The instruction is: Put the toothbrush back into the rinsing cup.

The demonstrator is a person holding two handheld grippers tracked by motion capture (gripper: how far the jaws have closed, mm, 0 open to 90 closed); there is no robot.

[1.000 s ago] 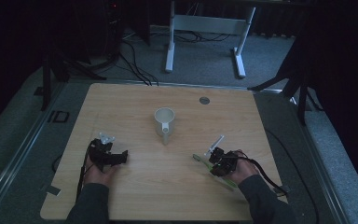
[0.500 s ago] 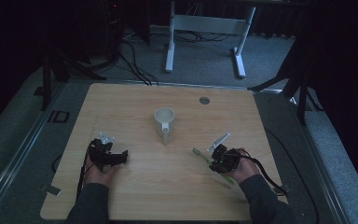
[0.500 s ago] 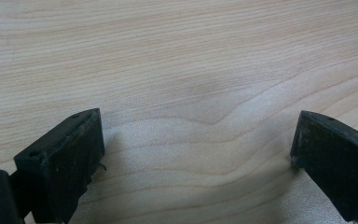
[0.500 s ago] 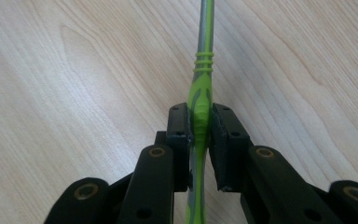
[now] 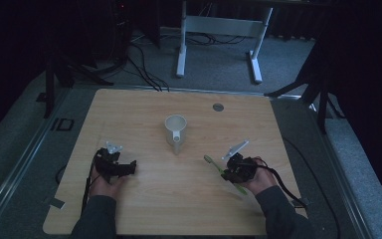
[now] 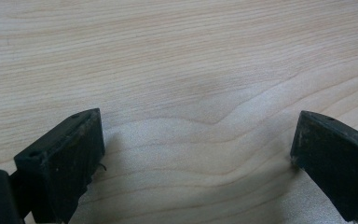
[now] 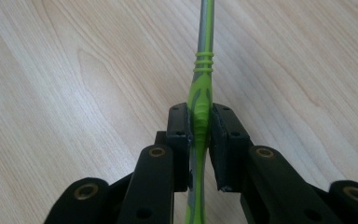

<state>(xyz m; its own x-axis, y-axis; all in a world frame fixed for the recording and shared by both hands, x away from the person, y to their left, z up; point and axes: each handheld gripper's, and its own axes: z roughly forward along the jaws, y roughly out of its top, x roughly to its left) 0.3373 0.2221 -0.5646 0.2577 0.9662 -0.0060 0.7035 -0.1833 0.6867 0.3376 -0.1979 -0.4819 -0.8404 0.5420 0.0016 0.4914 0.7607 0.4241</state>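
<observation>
Firmly clenched, the right claw [image 7: 200,126] grips a toothbrush [image 7: 202,79] by its handle, black pads pressing on both sides of the lime-green grip. From the right gripper view the handle runs straight up between the jaws: green with grey inlay, three raised ribs, then a slim grey neck going out of the top edge. From the high view the toothbrush [image 5: 214,163] lies low over the counter [image 5: 144,107] at the near right, head end pointing left toward the middle, tail end sticking out by the person's right hand [image 5: 258,180].

Left claw [image 6: 193,154] released: jaws stand wide apart, nothing between them, bare wood below. From the high view the left claw [image 5: 129,168] sits at the near left, held in the left hand [image 5: 103,184], well apart from the toothbrush.

Mug [image 5: 175,130], pale, round, handle toward the person, stands upright near the counter's middle, between the two claws and farther off.

No readable writing on any of these.

Counter: light wood, wavy grain, matte, rounded corners, small round grey cap [image 5: 218,106] near the far edge. Dark sleeves come in from below. Around it grey carpet; beyond, a white frame [image 5: 219,25] with two feet and black cables [image 5: 139,64] on the floor. Room dim.
</observation>
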